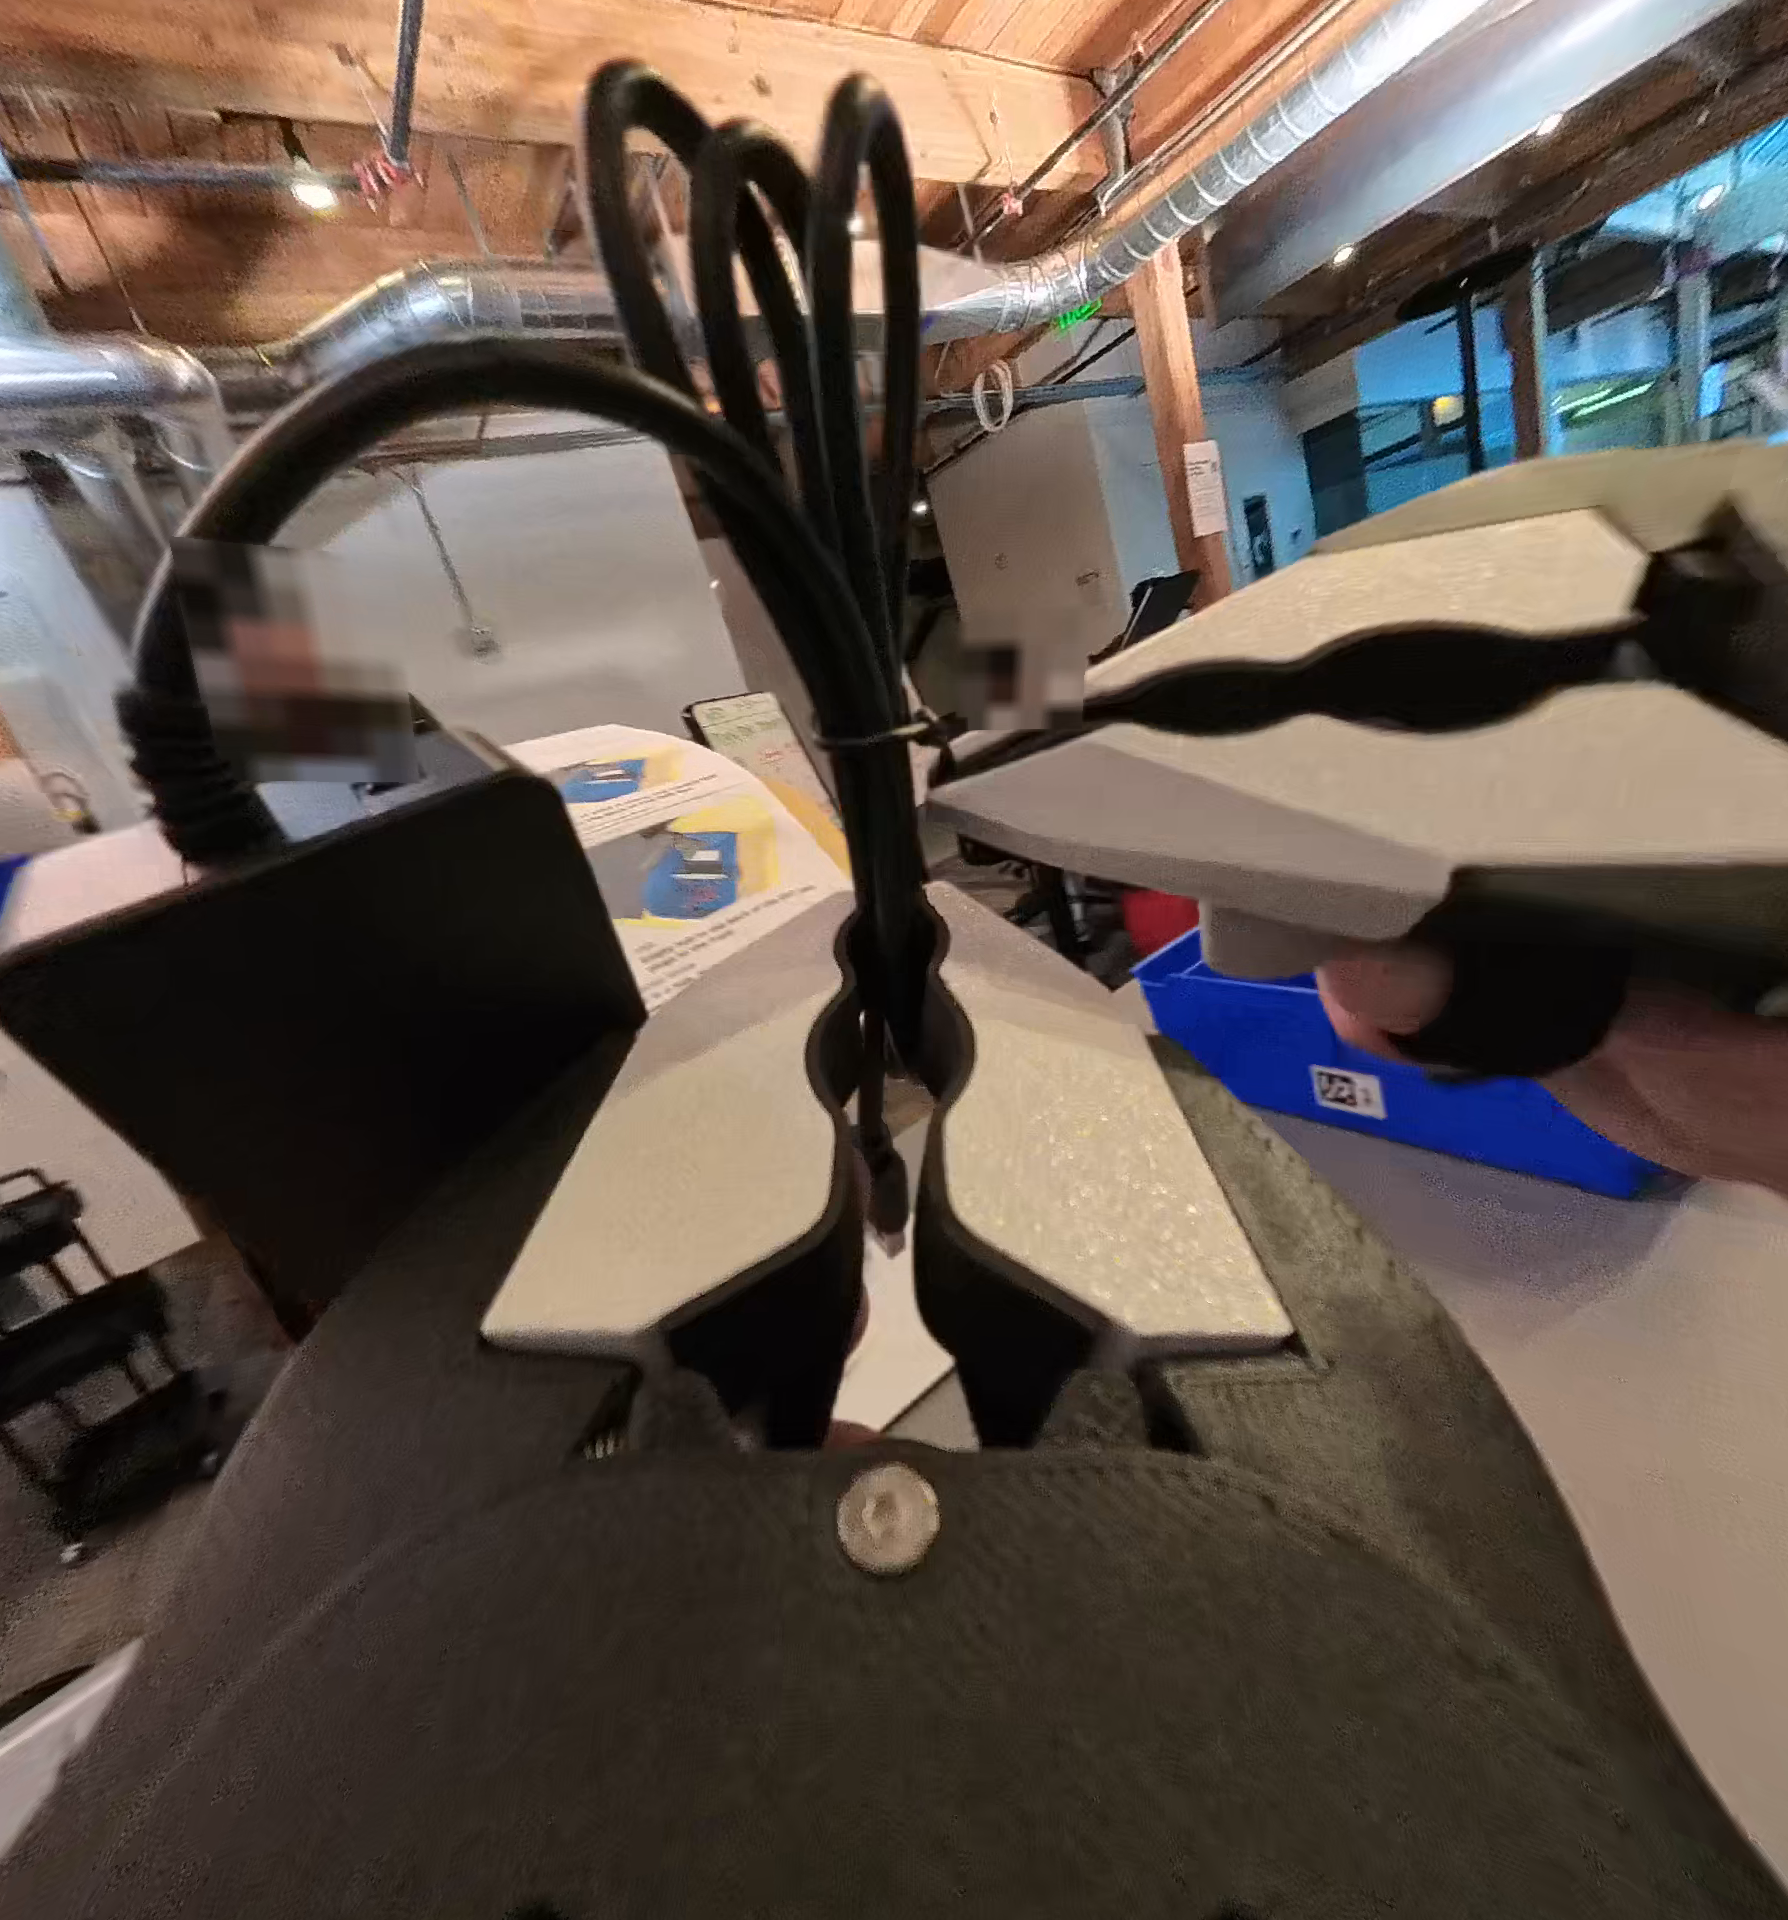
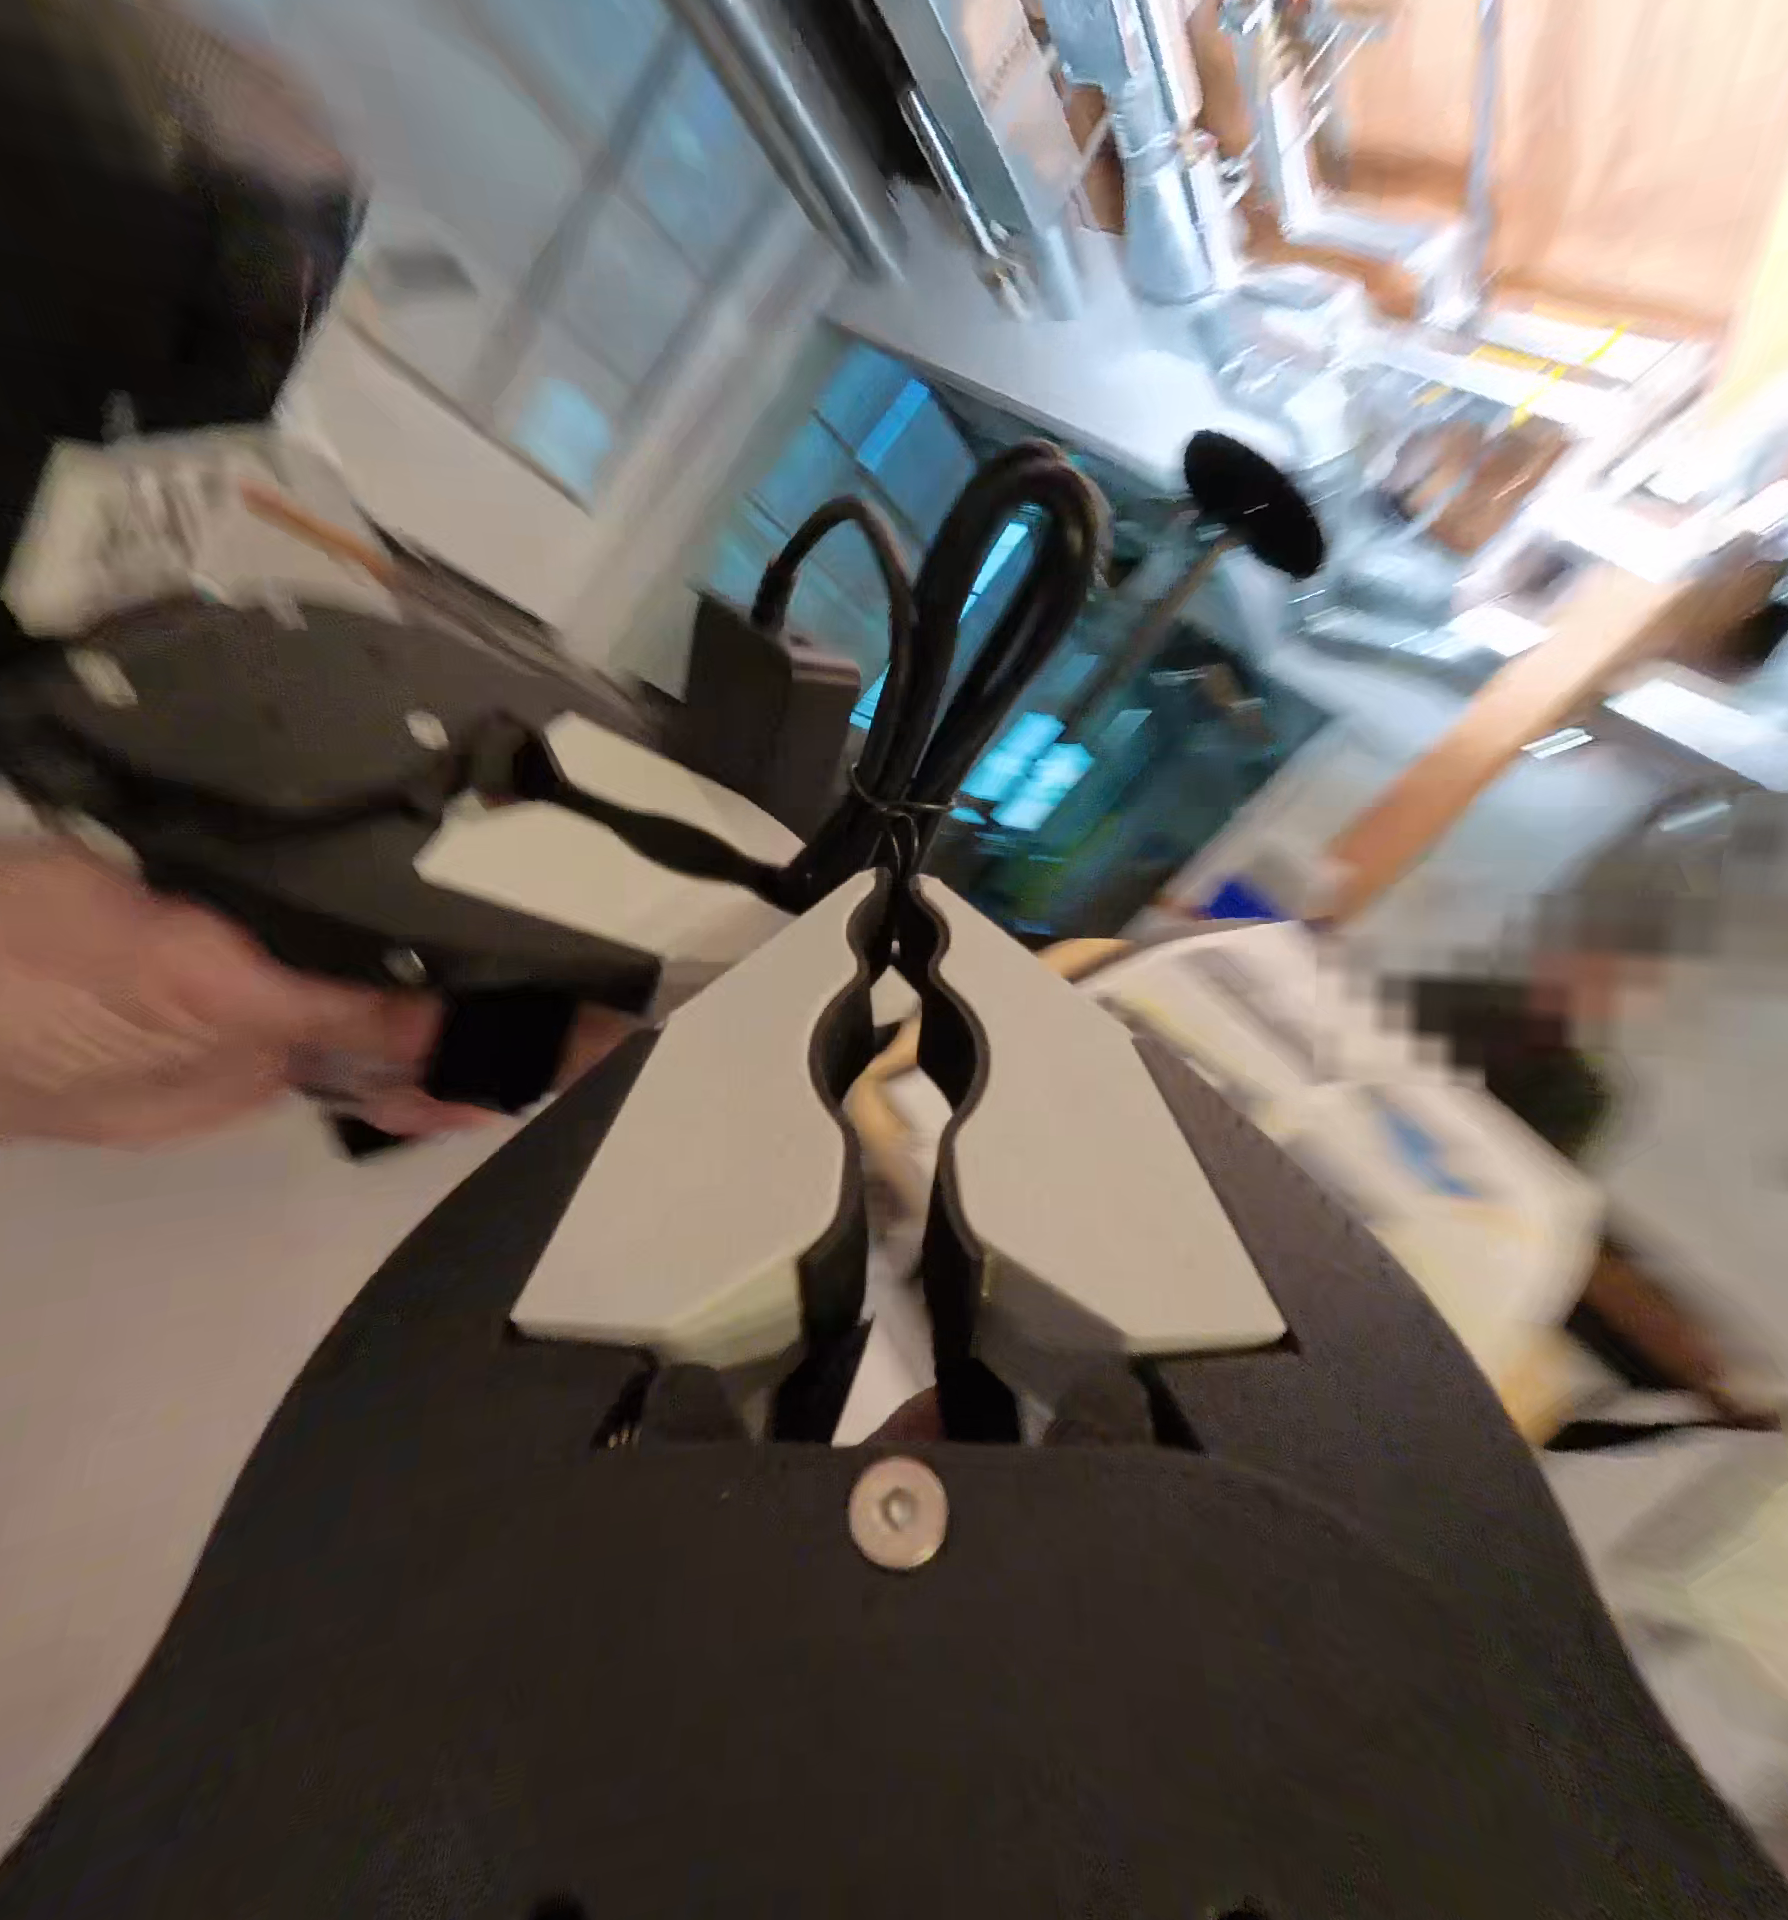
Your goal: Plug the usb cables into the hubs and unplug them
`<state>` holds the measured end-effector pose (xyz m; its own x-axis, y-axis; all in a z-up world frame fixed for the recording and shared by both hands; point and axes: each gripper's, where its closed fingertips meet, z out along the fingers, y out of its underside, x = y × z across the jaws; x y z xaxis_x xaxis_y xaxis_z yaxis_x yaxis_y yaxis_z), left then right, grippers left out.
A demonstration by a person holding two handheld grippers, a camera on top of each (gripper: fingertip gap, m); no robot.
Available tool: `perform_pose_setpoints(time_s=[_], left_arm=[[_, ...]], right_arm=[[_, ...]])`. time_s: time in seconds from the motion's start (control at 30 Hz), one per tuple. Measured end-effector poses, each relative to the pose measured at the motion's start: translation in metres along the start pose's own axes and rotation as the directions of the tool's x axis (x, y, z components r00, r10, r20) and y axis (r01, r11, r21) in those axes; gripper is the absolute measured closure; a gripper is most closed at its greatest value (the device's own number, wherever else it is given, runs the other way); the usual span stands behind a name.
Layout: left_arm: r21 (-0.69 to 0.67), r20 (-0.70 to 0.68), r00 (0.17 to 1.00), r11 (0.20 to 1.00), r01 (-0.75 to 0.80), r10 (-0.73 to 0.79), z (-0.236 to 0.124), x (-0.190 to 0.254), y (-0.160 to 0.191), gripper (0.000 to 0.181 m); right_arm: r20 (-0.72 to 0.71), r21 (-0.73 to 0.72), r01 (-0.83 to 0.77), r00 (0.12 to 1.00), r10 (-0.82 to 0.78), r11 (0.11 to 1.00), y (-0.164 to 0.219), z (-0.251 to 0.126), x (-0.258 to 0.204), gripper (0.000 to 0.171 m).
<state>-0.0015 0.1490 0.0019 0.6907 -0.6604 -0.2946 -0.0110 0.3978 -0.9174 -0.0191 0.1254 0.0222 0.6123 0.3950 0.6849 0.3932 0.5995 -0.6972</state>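
Left tool clamps one glossy black looped cable bundle, wire-tied; right tool pinches it too.

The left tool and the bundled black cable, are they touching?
Touching. In the left wrist view the left tool is shut on the bundled black cable, whose strands run down between its fingers.

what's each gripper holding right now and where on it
Left gripper clamps the tied black cable bundle below its tie. Right gripper pinches it there too.
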Motion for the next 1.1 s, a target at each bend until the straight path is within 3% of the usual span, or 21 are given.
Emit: perform_pose_setpoints(time_s=[0.03,0.1,0.23,0.3,0.43,0.57,0.67,0.73,0.87,1.1], left_arm=[[0.004,-0.008,1.000,1.000,0.009,-0.009,0.000,0.002,-0.001,0.176],[0.000,-0.024,0.999,0.999,0.046,-0.046,0.001,0.005,-0.002,0.176],[-0.019,-0.049,0.988,0.989,0.148,-0.149,-0.002,-0.001,-0.007,0.176],[-0.020,-0.058,0.987,0.989,0.149,-0.150,-0.002,0.000,-0.007,0.177],[-0.021,-0.036,0.994,0.994,0.105,-0.106,-0.001,0.000,-0.005,0.176],[-0.018,-0.015,0.996,0.996,0.086,-0.086,-0.002,-0.006,-0.004,0.175],[-0.025,-0.013,0.999,0.998,0.053,-0.053,-0.002,-0.006,-0.002,0.175],[-0.035,-0.029,0.999,0.999,0.030,-0.031,0.000,-0.001,-0.001,0.176],[-0.045,-0.038,0.999,0.999,0.022,-0.024,0.001,0.003,0.001,0.175],[-0.061,-0.044,0.999,0.998,-0.015,0.012,0.002,0.008,0.005,0.176]], right_arm=[[-0.084,-0.043,0.174,0.981,-0.177,0.984,0.000,-0.002,0.005,0.171],[-0.234,-0.135,0.446,0.853,-0.466,0.885,-0.005,-0.006,0.013,0.171],[-0.303,-0.094,0.620,0.727,-0.616,0.779,-0.023,-0.011,0.000,0.171],[-0.278,-0.063,0.645,0.721,-0.635,0.761,-0.025,-0.011,-0.006,0.171],[-0.206,0.019,0.511,0.843,-0.497,0.859,-0.020,-0.012,-0.001,0.171],[-0.021,0.126,0.120,0.993,-0.118,0.985,-0.018,-0.012,0.002,0.159],[0.113,0.152,-0.182,0.980,0.166,0.972,-0.019,-0.010,0.005,0.153],[0.178,0.143,-0.302,0.945,0.276,0.943,-0.016,-0.008,0.004,0.147],[0.203,0.151,-0.340,0.930,0.308,0.928,-0.016,-0.008,0.002,0.167],[0.204,0.149,-0.371,0.919,0.339,0.917,-0.015,-0.005,-0.002,0.169]])
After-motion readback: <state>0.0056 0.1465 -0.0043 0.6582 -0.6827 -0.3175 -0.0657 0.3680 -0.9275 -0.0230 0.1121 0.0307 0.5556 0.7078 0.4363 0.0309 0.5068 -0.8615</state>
